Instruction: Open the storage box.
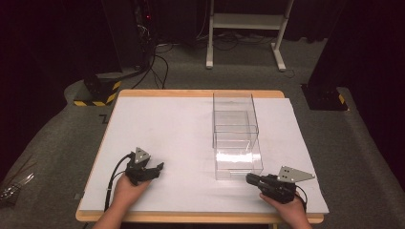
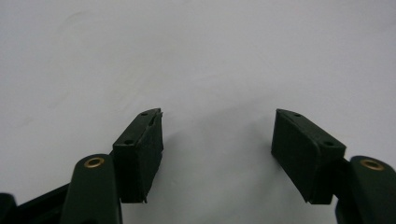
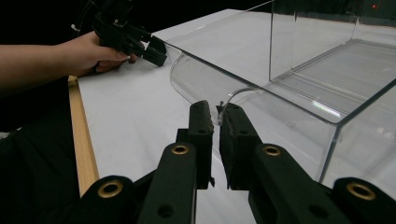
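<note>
A white table (image 1: 157, 129) with a wooden edge stands on grey carpet, and everything else sits in relation to the clear plastic box (image 1: 235, 136) on it. That box, a see-through open-topped bin with a smaller clear compartment inside, rests right of the table's middle, its long side running away from the person. Beyond the far end of the box, off the table, a white metal frame (image 1: 246, 28) stands on the carpet among dark cables.

The person's right hand (image 1: 290, 210) lies at the near right corner of the box. Its right gripper (image 3: 216, 119) points at the box's near wall; the jaws are drawn together, only a thin gap between the pads, with the curved near lip of the box right at their tips. I cannot tell whether the lip is pinched.

Well left of the box, the left hand (image 1: 128, 190) rests on the bare table. The left gripper (image 2: 217, 140) has its jaws spread wide, nothing between them.
</note>
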`<state>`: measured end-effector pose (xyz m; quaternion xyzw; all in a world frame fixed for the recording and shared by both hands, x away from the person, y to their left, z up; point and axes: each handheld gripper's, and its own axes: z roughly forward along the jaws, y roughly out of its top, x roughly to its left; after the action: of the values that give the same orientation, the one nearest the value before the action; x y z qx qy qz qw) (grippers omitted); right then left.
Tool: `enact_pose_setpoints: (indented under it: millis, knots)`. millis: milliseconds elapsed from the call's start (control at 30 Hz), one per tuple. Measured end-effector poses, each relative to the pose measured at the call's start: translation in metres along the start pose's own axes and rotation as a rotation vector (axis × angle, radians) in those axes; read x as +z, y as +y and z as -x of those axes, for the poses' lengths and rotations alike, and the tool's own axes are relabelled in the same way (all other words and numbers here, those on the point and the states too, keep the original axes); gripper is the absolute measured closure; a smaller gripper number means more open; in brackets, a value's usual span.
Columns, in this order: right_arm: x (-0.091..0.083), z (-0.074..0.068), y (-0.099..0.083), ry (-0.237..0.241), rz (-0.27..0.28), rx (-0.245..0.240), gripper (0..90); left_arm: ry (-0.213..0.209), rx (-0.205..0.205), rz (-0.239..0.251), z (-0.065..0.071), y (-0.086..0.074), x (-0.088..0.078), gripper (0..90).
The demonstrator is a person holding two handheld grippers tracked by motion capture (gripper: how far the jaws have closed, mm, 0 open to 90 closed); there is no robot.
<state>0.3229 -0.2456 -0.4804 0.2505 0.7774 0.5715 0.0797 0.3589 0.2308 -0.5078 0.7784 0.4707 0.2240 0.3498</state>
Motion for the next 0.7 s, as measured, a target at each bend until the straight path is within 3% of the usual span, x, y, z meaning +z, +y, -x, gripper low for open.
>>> enact_pose_setpoints:
  millis: [700]
  knots:
    - [-0.0076,0.0004,0.0008,-0.025,0.036,0.004,79.6,0.0,0.0,0.0,0.0,0.0,0.0,34.1]
